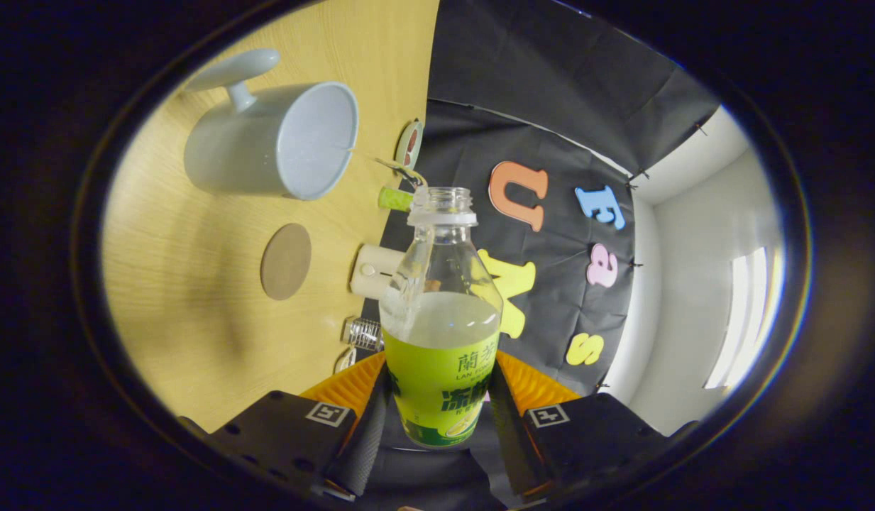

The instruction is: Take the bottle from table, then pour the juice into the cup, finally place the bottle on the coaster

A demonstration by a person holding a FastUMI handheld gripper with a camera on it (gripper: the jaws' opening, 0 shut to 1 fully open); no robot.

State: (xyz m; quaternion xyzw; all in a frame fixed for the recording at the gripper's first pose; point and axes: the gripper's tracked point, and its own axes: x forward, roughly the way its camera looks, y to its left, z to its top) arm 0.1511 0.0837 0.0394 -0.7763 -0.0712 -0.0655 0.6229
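Two fingers of our gripper clamp the uncapped juice bottle by its green label, lifted off the wooden table. Beyond its mouth we see the pale cup; the round coaster lies near it.

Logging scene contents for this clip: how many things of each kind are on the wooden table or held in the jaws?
Open clear plastic juice bottle with green label, gripped between the jaws: 1
Pale grey handled cup: 1
Round brown coaster: 1
Small unclear items at the table's far edge: 4
Total: 7
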